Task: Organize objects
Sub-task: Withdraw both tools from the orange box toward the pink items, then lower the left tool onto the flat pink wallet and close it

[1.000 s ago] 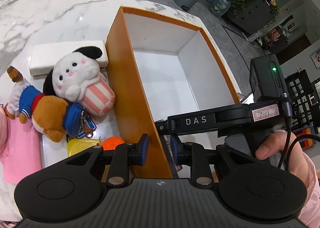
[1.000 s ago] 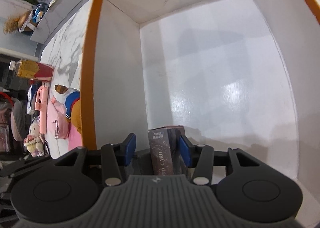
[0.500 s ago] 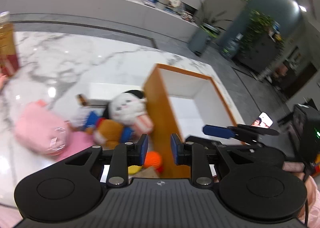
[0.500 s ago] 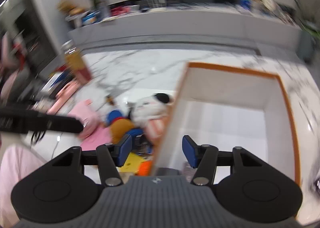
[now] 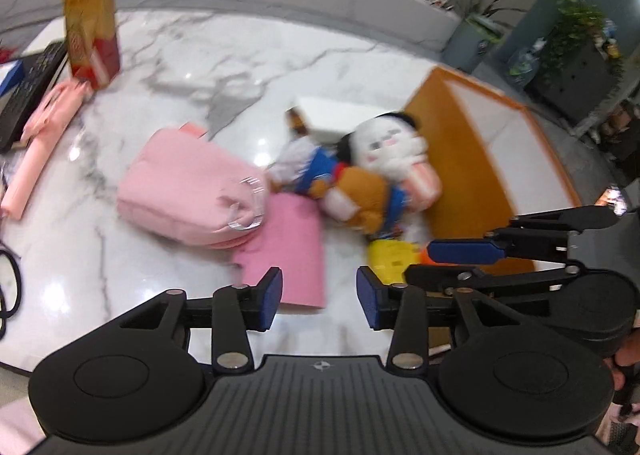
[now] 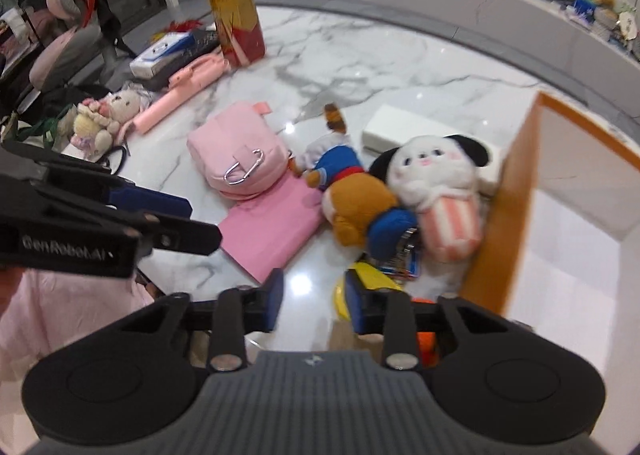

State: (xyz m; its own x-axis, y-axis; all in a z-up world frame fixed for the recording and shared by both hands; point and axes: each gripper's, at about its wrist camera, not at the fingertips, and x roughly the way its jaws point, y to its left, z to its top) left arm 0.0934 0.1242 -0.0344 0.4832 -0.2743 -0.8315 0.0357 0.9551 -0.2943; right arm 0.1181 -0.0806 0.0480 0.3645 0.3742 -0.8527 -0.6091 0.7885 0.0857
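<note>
Left wrist view motion-blurred throughout; print on bottle [image 5: 93, 28] label unreadable. Orange box [image 5: 466, 159]: near end hidden behind right gripper [image 5: 464, 261]; interior mostly unseen. Yellow item [image 5: 390, 261] partly covered by plush bear [image 5: 360, 195] and gripper fingers [image 5: 464, 251]; kind not determinable. Orange object [image 6: 426, 339] mostly hidden behind right gripper frame. Keychain cluster [image 6: 402, 255] under plush toys too small to identify. Keyboard [image 5: 24, 91] cut by left edge. White box [image 6: 404, 131] partly hidden behind white plush [image 6: 434, 175].
</note>
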